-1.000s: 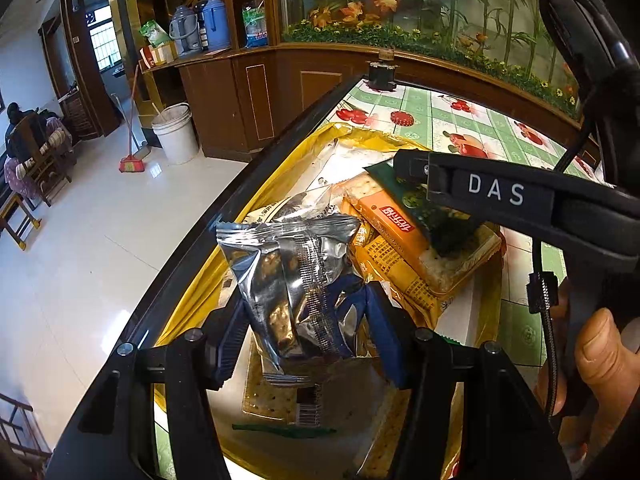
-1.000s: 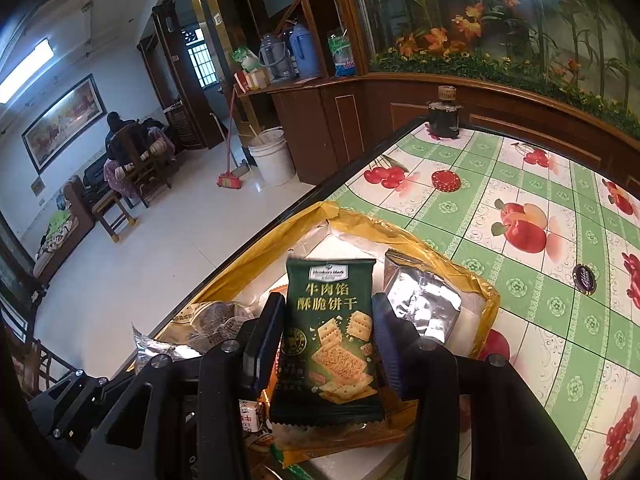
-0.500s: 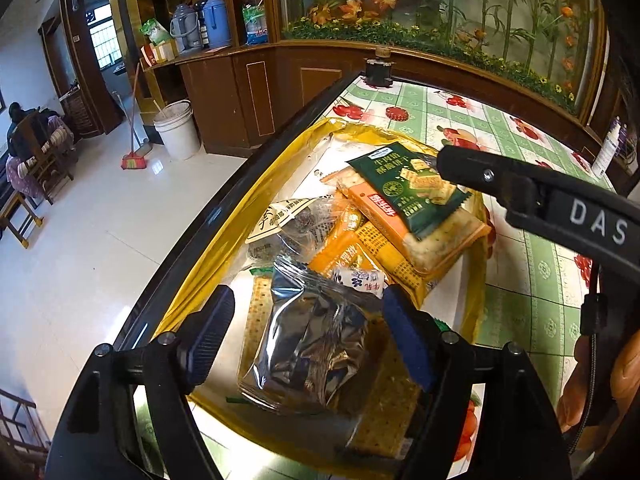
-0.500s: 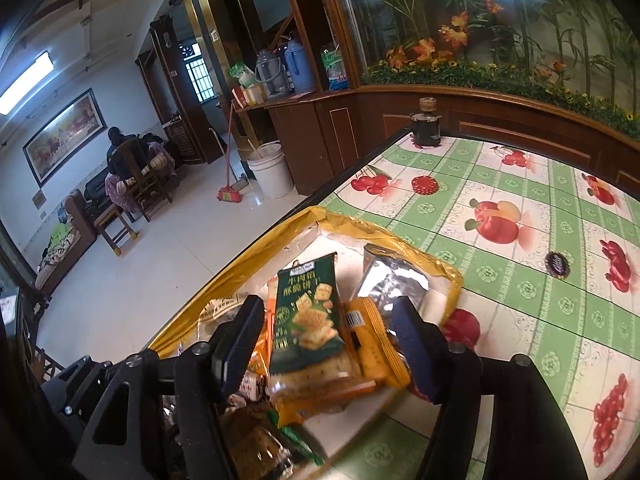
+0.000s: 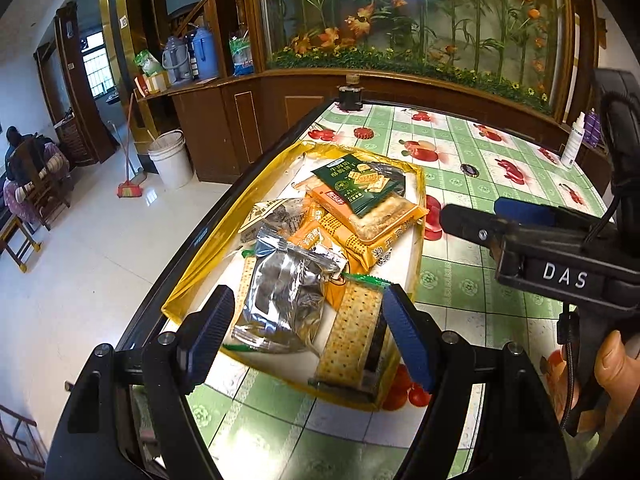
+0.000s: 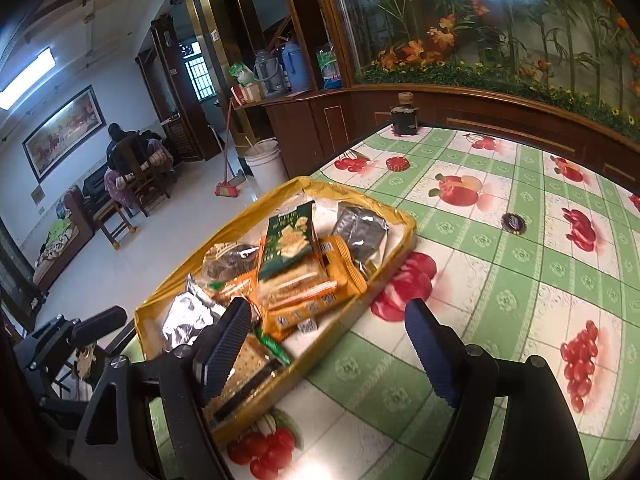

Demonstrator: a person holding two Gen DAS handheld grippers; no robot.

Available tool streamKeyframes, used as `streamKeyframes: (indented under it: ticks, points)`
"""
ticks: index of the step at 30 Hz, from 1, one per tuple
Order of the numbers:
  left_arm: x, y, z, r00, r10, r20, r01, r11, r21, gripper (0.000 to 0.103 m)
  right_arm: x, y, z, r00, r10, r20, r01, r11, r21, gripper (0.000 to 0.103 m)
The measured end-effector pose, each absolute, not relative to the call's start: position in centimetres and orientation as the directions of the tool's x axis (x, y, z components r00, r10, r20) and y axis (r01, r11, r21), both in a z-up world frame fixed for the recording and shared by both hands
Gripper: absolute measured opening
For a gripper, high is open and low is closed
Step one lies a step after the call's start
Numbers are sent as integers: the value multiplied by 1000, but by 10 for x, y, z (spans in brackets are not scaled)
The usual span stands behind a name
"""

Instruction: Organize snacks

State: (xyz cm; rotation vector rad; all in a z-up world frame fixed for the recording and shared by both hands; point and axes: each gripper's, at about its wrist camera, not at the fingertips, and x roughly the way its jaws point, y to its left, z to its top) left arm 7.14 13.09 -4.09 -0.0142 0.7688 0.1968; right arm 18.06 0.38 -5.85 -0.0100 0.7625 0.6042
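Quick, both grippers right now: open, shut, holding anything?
Left gripper: open, empty; silver packet lies in the yellow tray.
Right gripper: jaws just opened, empty; green cracker packet rests on the pile.

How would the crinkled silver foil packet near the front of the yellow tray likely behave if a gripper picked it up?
The silver foil packet looks creased and puffy, so it would probably crumple and flop rather than stay stiff. Its glossy film may be slippery between the pads. It seems light for its size, and lying partly over other snacks in the yellow tray, it could slide when pushed.
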Motion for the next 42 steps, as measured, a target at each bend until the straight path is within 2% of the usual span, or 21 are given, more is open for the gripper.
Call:
streamKeyframes:
  ticks: [9,17,24,32,42]
  points:
    - [37,126,-31,741,176,-648,-176,982,66,77,147,-6,-62,535,535,-654,-563,803,196,83]
    - [8,128,-28,761,146,-632,-145,988,55,77,113,-4,-63,475,604,-640,-677,715,172,85]
    - [-11,128,-26,769,175,-615,-154,984,88,77,92,-2,-60,426,635,-645,-762,636,123,87]
    - [-20,111,-33,750,157,-642,-97,987,128,77,77,7,-70,399,609,-686,-819,574,32,87]
    - [-26,102,-23,744,112,-659,-51,992,111,77,72,11,-66,404,598,-693,-843,536,-29,87]
